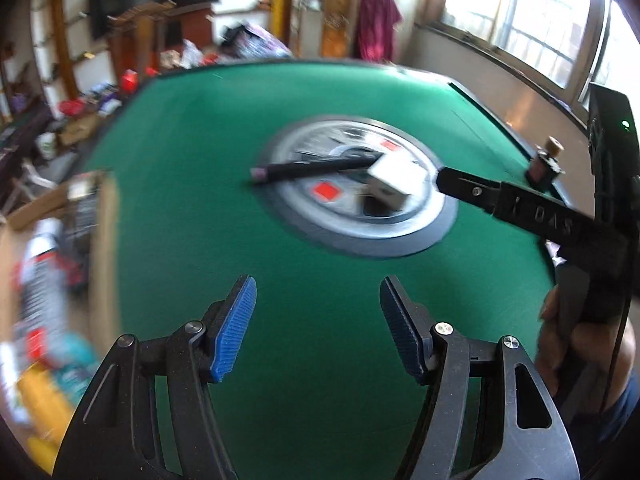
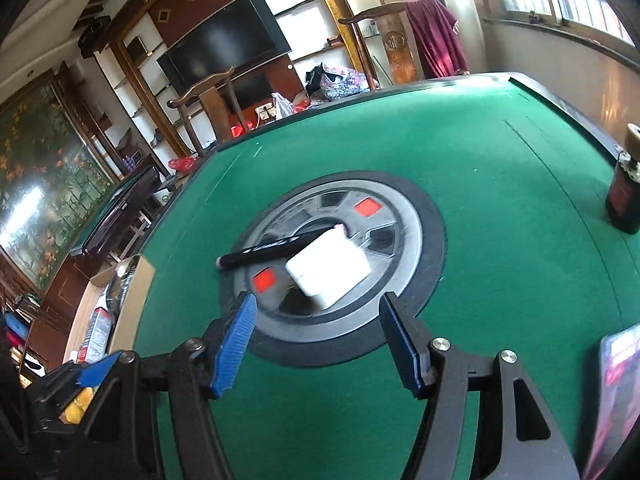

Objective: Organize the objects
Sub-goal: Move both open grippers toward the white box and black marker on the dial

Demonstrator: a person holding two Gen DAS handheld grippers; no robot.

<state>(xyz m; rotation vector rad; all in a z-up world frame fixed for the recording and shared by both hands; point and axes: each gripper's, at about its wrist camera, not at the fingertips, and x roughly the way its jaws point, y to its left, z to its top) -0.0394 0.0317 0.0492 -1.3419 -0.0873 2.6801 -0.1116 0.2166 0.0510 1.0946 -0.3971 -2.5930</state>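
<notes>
Green felt covers the desk (image 2: 500, 184), and set into its middle is a round grey and black panel (image 2: 400, 208) that serves as the landmark for everything else. Beyond the desk's edge, to the left of the panel, stands an open cardboard box (image 1: 104, 240) already holding blurred packets and a yellow item, so some sorting looks done. Two things are left on the panel: a white block-shaped charger (image 2: 328, 268) near its middle, and a black pen (image 2: 272, 248) with a pale pink tip lying across the panel's left part, its far end touching or just beside the charger. By this reckoning the task is partway along, with both still to be moved.

Both grippers hang on the near side of the panel. The left gripper (image 1: 318, 332) has its fingers apart with only felt between them; the right gripper (image 2: 318, 340) also has its fingers spread and grips nothing, its tips framing the panel's near rim.

The left view alone shows the other gripper's black arm reaching in from the right of the panel, with a hand (image 1: 580, 344) on it. The right view alone shows a sharper charger and pen, a dark bottle (image 2: 624, 196) well to the right of the panel, and a dark flat item (image 2: 616, 392) at the near right edge that I cannot identify.
</notes>
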